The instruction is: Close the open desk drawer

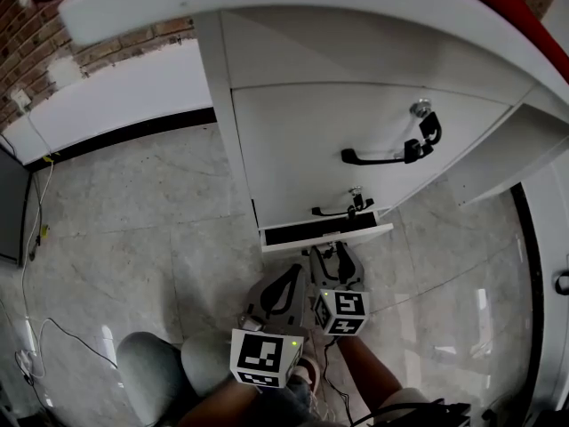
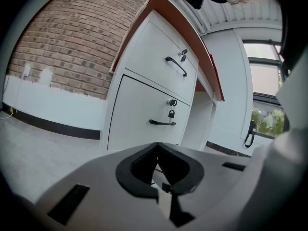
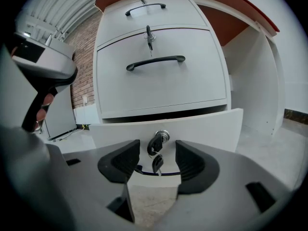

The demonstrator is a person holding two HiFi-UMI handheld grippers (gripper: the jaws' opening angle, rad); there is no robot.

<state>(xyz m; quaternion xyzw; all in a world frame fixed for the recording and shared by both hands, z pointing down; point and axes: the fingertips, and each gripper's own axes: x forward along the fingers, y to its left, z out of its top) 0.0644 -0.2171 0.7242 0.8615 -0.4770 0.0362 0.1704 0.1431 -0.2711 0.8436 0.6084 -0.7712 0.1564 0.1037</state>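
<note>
The white desk pedestal has its bottom drawer (image 1: 325, 232) pulled out a little, showing a dark gap above its front (image 3: 207, 129). A lock (image 3: 162, 136) with a hanging key (image 3: 156, 163) sits on that front. My right gripper (image 3: 158, 159) is open just in front of the drawer, its pads (image 3: 120, 160) either side of the key without touching it. In the head view the right gripper (image 1: 336, 258) is right below the drawer front. My left gripper (image 1: 283, 290) hangs back and to the left, shut on nothing, its jaw tips (image 2: 157, 148) together.
The two drawers above are shut, each with a black handle (image 3: 156, 61) and a key in the lock (image 3: 149, 35). Grey tiled floor (image 1: 133, 229) lies all round. A brick wall with a white skirting (image 1: 116, 96) stands to the left, and cables (image 1: 36, 238) run along the floor.
</note>
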